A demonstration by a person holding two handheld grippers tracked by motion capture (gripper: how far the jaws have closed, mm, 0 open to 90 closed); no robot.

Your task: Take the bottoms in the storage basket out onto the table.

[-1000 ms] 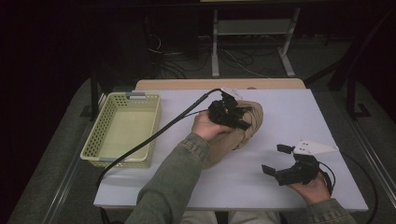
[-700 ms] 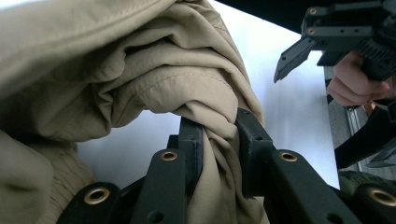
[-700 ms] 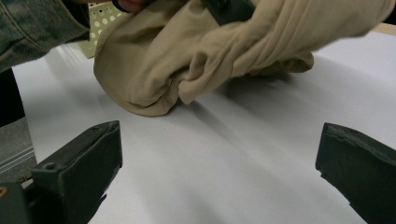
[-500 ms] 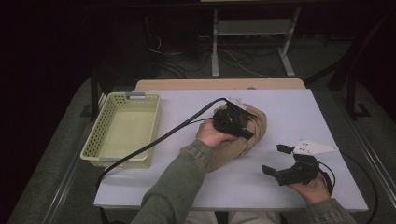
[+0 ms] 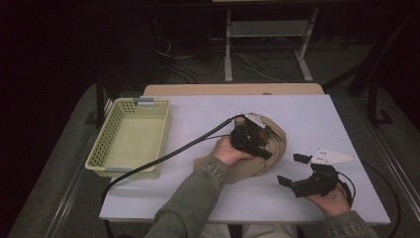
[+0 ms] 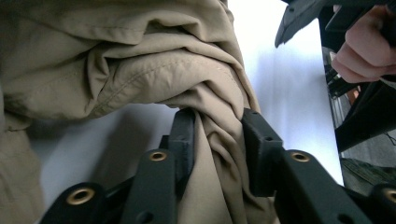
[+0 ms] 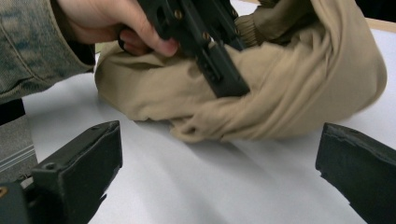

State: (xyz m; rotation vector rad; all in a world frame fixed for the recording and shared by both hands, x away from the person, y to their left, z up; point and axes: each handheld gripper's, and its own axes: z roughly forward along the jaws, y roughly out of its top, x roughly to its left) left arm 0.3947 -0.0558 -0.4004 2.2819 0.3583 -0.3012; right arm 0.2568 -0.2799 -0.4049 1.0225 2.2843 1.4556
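Tan cloth bundle (image 5: 262,148) lying crumpled near centre of white counter (image 5: 208,198), approx 3 o'clock from yellow-green basket (image 5: 130,139), well apart from it. Left claw (image 5: 258,147) down on top of bundle, clamped on a bunched fold of the fabric w/ both jaws pressing in from either side, as seen in left gripper view (image 6: 217,140). Right claw (image 5: 292,171) resting low at approx 4 o'clock from bundle, just beside it but not touching, jaws spread wide w/ nothing between; in right gripper view (image 7: 219,158) aimed at bundle's near lower edge.

Handling, judged from looks: soft, limp, light, prob. a garment (stitched seams, what may be a ribbed cuff at top). No stiffness, so will sag and unroll when lifted from one pinch; not fragile, not slippery, but thin folds can slide out of a shallow bite. Best hold: thick gathered ridge or seam, deep in the jaws, not a single loose layer. For spreading or moving w/o dragging, 2nd hold by right claw on the near hem at bundle's 5 o'clock edge looks sensible. Basket empty as far as visible
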